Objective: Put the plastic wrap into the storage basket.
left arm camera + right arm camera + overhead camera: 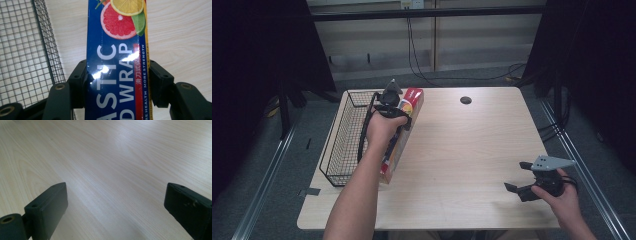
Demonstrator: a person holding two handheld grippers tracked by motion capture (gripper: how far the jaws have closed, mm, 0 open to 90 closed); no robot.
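Note:
A long plastic wrap box (404, 127), blue and red with citrus pictures, lies lengthwise just right of the black wire basket (343, 137). My left gripper (396, 125) is shut on this box (117, 62) across its width, both jaws pressed against its long sides. At the front right of the table my right gripper (518, 176) stands open, held low over bare wood. Its two jaws in the right gripper view (116, 202) are wide apart with nothing between them.
The basket (27, 50) sits at the table's left edge, and its mesh floor looks empty. A dark round hole (465, 100) marks the far middle of the light wooden table (462, 150). Cables hang behind the table.

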